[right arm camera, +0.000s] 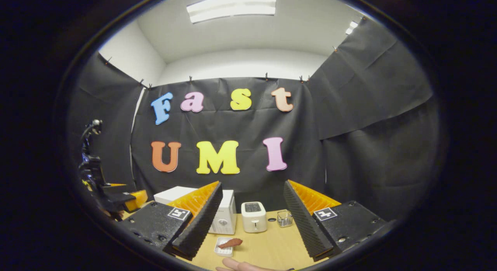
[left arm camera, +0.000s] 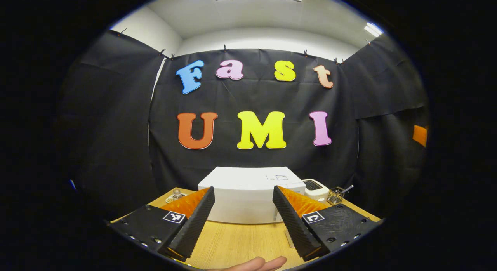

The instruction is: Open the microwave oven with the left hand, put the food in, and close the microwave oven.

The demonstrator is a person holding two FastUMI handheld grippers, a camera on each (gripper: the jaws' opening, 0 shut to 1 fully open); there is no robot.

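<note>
Right gripper view: food (right arm camera: 230, 243) on tray (right arm camera: 221, 251) before microwave (right arm camera: 223, 216); both grippers' fingers spread.

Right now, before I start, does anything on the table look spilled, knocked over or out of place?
Nothing stands out. The microwave sits shut and square, the toaster stands upright beside it, and the food lies in its small tray on the table. No spills.
</note>
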